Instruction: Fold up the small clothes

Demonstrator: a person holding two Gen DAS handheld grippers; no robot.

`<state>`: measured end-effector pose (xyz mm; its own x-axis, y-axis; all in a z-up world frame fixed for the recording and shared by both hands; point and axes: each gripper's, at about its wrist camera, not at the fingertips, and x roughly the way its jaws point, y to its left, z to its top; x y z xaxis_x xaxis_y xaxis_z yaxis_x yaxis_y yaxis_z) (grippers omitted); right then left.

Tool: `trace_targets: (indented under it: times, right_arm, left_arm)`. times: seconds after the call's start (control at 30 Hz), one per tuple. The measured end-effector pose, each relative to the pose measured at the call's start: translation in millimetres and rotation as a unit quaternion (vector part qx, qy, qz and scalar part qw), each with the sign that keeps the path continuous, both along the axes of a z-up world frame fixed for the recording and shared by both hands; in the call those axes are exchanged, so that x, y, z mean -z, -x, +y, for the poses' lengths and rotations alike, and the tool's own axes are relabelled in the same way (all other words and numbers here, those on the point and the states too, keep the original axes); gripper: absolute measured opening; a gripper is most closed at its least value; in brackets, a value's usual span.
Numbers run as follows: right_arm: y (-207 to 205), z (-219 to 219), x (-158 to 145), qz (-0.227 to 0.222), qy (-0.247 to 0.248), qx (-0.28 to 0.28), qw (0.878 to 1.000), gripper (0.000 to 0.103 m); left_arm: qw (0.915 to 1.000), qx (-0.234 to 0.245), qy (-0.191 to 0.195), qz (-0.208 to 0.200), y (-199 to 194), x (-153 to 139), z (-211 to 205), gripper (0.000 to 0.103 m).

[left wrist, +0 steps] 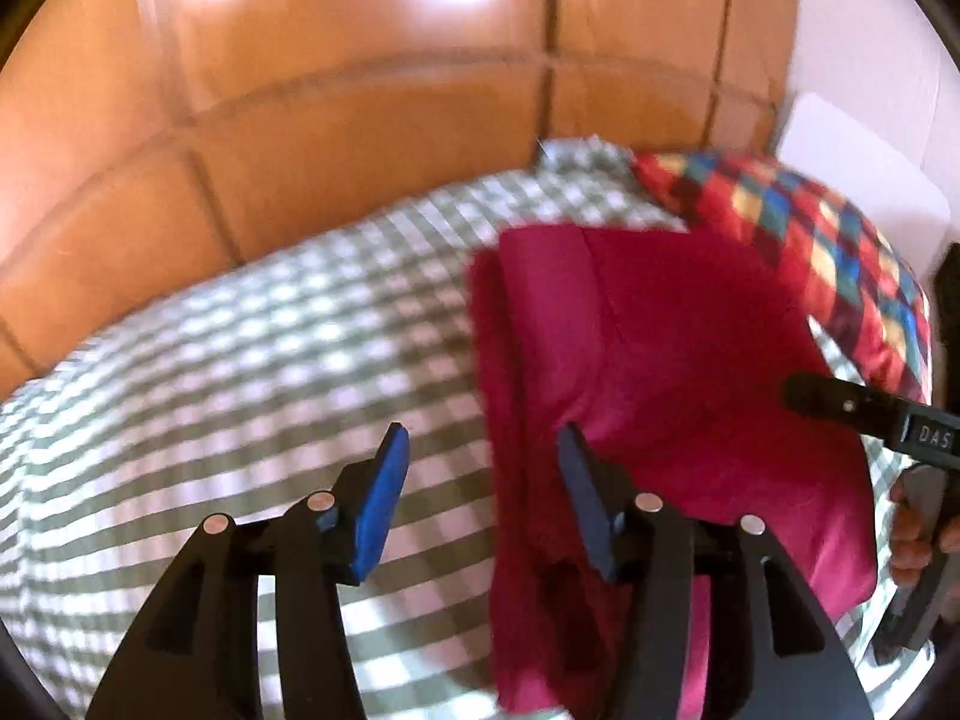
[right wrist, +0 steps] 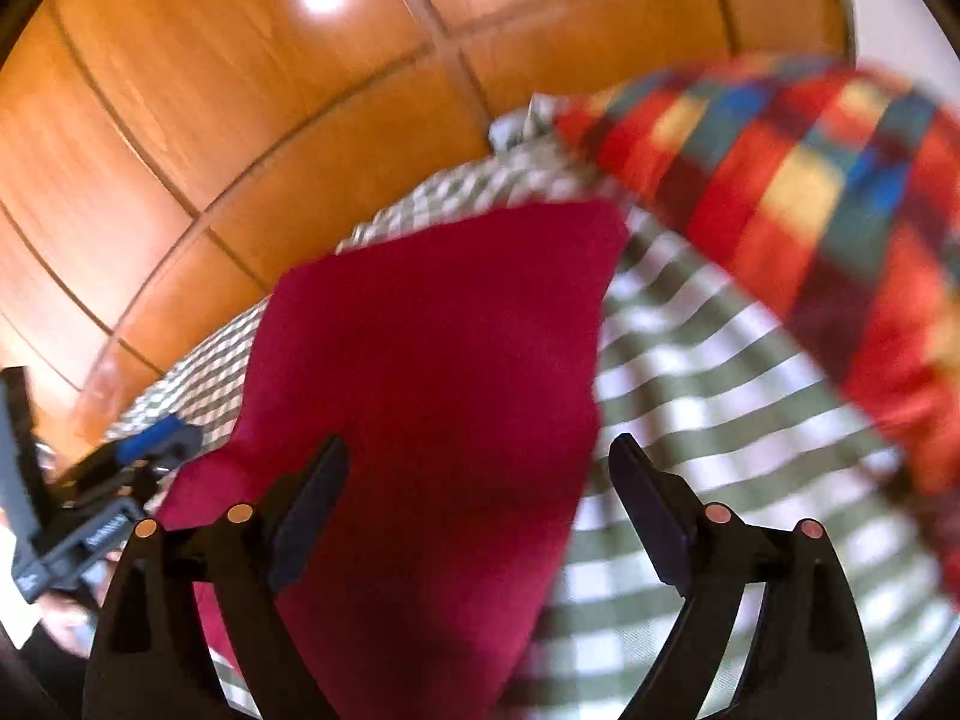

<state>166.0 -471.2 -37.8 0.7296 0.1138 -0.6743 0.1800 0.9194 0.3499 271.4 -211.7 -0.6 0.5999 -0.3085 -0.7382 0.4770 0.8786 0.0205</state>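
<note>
left hand-held gripper (left wrist: 483,462) gapes over the red cloth's (left wrist: 660,360) left edge, gripping nothing. right hand-held gripper (right wrist: 480,468) gapes wider above the cloth on the bed (left wrist: 240,372).

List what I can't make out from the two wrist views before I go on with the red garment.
- Red garment: its near end runs under the left gripper in the left wrist view and under the right gripper in the right wrist view, so its type is unclear.
- Patchwork pillow: motion-blurred and cut off by the lens edge, right wrist view.
- Checked bedsheet: blurred, edges outside both views.
</note>
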Motion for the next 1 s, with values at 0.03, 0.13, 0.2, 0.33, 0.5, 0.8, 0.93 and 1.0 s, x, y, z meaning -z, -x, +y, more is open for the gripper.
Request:
trace_targets:
  times: [0.03, 0.13, 0.2, 0.33, 0.5, 0.8, 0.93, 1.0]
  right_arm:
    - [2.9, 0.0, -5.3, -0.010, 0.011, -0.002, 1.000, 0.086]
    - [26.0, 26.0, -26.4, -0.034, 0.041, -0.023, 0.998, 0.071]
    - [29.5, 37.9, -25.0, -0.033, 0.048, -0.034, 0.998, 0.058]
    - [29.5, 83.7, 19.7, 0.027, 0.068, -0.053, 0.996, 0.046]
    - [29.8, 106.2, 34.8, 0.034, 0.130, -0.023, 0.991, 0.046]
    - [59.1, 113.7, -0.5, 0.006, 0.103, 0.017, 0.994, 0.088]
    - [72.6, 123.5, -5.9, 0.011, 0.107, 0.056, 0.993, 0.094]
    - [76.5, 124.5, -6.5, 0.021, 0.108, 0.087, 0.990, 0.095]
  left_arm:
    - [0.9999, -0.006, 0.004, -0.014, 7.4, -3.1, 5.5, 0.051]
    - [0.9994, -0.001, 0.025, -0.024, 27.4, -8.2, 12.7, 0.051]
    - [0.9995, 0.006, 0.002, -0.029, 38.6, -0.4, 5.9, 0.051]
    - [0.9980, -0.008, -0.062, -0.001, 24.3, 42.0, -10.2, 0.054]
    - [0.9990, -0.017, -0.040, 0.005, 23.2, 34.5, -0.3, 0.060]
    - [0.9977, -0.056, 0.020, -0.032, 62.3, -5.6, 37.5, 0.076]
    - [0.9967, -0.058, 0.028, -0.050, 81.4, -16.5, 50.8, 0.084]
    - [0.9959, -0.065, 0.032, -0.056, 88.6, -19.3, 57.8, 0.089]
